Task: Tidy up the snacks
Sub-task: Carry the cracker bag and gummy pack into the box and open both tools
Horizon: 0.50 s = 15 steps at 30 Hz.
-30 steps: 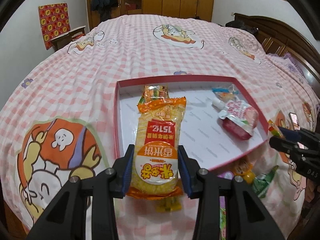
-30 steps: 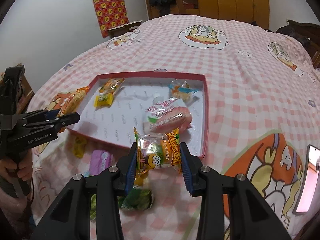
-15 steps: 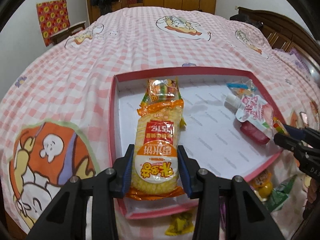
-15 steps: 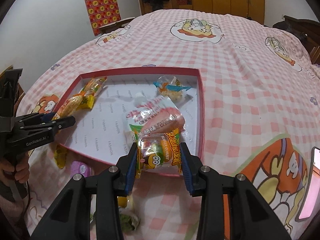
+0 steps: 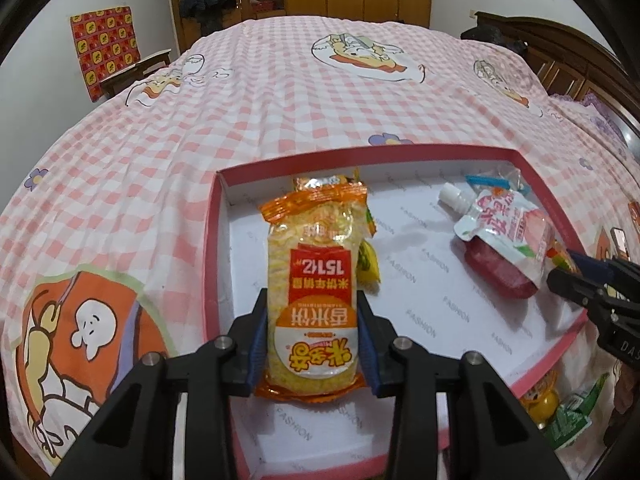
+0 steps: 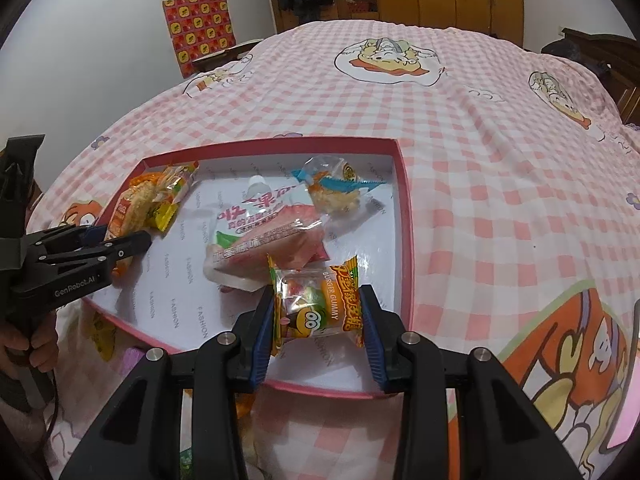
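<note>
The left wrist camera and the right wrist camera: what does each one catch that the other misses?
Only the left wrist view shows the rice cracker pack face-on between the left gripper pads, which have just been closing on it. Only the right wrist view shows the burger gummy packet clamped in the right gripper, and the hand carrying the other tool. Both show the pink-rimmed box on the checked bedspread, with the jelly drink pouch inside.

"BURGER GUMMY" runs down the gummy packet; "FASHION" repeats across the tray floor; "GenRobot.AI" marks the left gripper; the rice cracker bag shows "151".
</note>
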Motion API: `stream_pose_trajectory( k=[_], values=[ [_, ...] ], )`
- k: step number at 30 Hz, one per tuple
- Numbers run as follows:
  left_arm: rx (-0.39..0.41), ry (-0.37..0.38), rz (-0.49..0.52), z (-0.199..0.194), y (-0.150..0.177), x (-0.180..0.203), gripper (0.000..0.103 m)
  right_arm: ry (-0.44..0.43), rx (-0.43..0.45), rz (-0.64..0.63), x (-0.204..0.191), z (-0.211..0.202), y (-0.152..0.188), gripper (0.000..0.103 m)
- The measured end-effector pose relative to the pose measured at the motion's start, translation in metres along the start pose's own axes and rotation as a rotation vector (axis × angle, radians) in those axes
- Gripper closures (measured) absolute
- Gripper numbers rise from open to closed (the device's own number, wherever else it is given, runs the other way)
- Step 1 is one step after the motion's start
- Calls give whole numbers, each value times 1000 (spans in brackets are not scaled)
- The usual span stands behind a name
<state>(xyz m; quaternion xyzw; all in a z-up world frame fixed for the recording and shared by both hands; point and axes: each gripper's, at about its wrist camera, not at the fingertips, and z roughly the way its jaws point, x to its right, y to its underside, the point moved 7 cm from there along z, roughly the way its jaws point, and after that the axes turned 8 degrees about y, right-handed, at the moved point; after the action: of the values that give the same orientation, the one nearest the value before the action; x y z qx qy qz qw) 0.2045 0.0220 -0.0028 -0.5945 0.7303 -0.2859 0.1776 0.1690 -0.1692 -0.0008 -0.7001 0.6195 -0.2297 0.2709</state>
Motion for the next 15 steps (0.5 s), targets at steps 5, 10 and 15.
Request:
stream_pose_trajectory(
  k=[5,10,15],
  values=[
    [3,-3,-5,2,-3,-2,63,-6,9,12,2,3,-6,63],
    [7,-1,-12,4,-5,-3,63,-9,19,27,3,6,-13,63],
    [8,0,-14,5,-5,-4,63,-4,22,24,2,10,-20,63]
  ],
)
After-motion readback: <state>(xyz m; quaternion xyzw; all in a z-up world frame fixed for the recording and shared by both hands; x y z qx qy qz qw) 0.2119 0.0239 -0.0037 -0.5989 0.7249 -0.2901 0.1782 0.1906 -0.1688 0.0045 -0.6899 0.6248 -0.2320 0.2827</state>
